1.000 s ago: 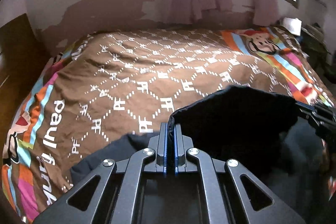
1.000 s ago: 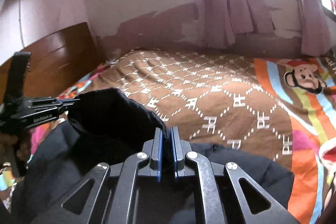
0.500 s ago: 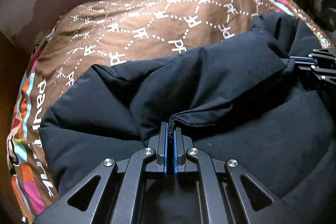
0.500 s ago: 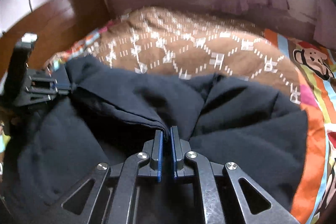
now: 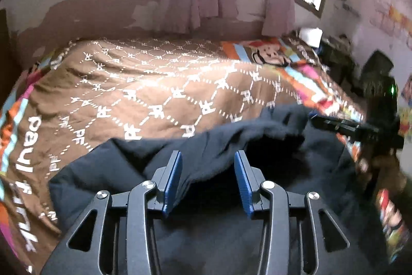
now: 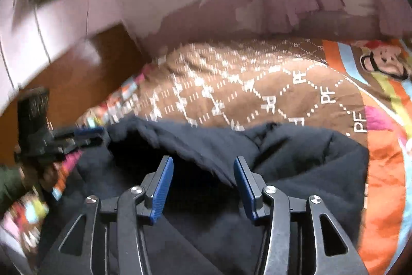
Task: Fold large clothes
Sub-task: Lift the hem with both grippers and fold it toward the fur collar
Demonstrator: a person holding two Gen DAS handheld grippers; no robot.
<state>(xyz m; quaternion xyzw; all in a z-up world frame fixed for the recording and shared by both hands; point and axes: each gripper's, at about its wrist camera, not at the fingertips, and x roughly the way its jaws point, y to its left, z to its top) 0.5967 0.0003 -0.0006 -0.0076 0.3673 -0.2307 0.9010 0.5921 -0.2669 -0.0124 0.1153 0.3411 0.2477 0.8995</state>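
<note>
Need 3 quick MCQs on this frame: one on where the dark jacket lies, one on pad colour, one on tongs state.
1. Where does the dark jacket lie?
A. on the near part of the bedspread
B. hung over the curtain
C. on the floor

2. What colour are the pads of the left tongs?
A. red
B. blue
C. white

3. What state are the right tongs in?
A. shut on the jacket
B. open, nothing clamped
C. shut on the bedspread

Answers:
1 A: the jacket lies bunched on the brown patterned bedspread, nearest the cameras.
2 B: both inner pad faces show blue against black arms.
3 B: the jaws stand wide apart with jacket fabric lying loose between and below them.
</note>
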